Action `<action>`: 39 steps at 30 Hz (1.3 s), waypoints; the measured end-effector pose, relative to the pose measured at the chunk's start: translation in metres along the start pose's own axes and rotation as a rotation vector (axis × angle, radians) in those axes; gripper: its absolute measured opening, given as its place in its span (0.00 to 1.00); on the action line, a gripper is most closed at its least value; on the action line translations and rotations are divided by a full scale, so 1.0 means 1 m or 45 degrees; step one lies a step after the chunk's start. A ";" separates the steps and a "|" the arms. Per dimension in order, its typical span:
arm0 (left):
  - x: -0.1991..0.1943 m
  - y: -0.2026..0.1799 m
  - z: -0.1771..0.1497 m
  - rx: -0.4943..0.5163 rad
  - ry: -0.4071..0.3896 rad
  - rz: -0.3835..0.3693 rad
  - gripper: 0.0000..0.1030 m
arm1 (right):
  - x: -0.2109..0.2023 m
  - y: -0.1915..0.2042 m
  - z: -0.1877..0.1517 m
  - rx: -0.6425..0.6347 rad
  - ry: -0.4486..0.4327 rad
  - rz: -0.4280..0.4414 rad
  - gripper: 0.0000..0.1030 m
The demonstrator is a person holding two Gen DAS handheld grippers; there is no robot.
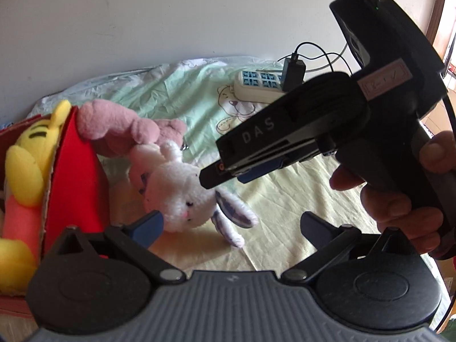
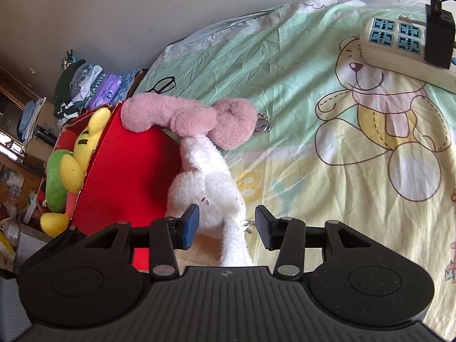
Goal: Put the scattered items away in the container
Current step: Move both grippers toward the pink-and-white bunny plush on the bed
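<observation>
On the bed, against the red box (image 2: pixel 125 171): white plush rabbit (image 2: pixel 208 191) lies on the cartoon bedsheet (image 2: pixel 299 91), head toward the viewer in the left wrist view, touching the box's outer wall. Pink plush (image 2: pixel 188 119) drapes over the box rim, half in and half out, its lower end resting on the rabbit. Yellow plush (image 2: pixel 85 139) and a green one (image 2: pixel 55 179) already inside.

Right tongs (image 2: pixel 226 223): spread, straddling the rabbit's lower body, fingers either side, not closed on it. In the left wrist view they come in from the right, tip at the rabbit's head or just above; contact uncertain. A hand (image 1: pixel 399 199) grips the handle.

Left tongs (image 1: pixel 230 222): spread, empty, hovering near the rabbit, left finger close to its head.

Step in hand, as judged: grasp of the rabbit, the one toy fully outside. Next move calls for closing on the soft body, lifting clear of the rim, and dropping it in without dragging the pink plush out. That pink one needs nudging in afterwards.

Power strip (image 2: pixel 399 45) with plugged charger sits well apart; glasses (image 2: pixel 164 84) beyond the box.
</observation>
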State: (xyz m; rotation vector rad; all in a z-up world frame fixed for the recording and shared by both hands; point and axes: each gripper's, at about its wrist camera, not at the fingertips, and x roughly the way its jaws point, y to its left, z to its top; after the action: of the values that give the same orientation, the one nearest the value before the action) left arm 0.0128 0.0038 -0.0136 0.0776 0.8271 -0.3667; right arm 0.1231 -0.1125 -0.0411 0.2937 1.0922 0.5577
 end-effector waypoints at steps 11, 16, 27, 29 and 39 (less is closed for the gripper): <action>0.032 0.023 -0.003 -0.089 0.058 -0.005 0.97 | 0.013 -0.009 -0.008 0.124 0.065 0.201 0.32; 0.030 0.010 -0.006 -0.024 0.066 -0.127 0.94 | -0.001 -0.009 -0.018 0.093 0.050 0.149 0.16; 0.016 0.004 -0.014 0.018 0.050 -0.060 0.99 | -0.026 -0.018 -0.009 0.069 -0.077 0.056 0.55; 0.020 0.015 -0.009 -0.037 0.029 -0.017 0.99 | -0.013 -0.013 0.002 0.049 -0.052 0.080 0.58; 0.051 0.034 0.000 -0.085 0.046 0.019 0.96 | 0.045 -0.004 0.023 0.080 0.118 0.195 0.55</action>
State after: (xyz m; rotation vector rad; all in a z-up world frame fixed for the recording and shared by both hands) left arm 0.0561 0.0208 -0.0538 0.0280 0.8731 -0.3242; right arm 0.1601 -0.0898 -0.0671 0.4117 1.1848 0.6797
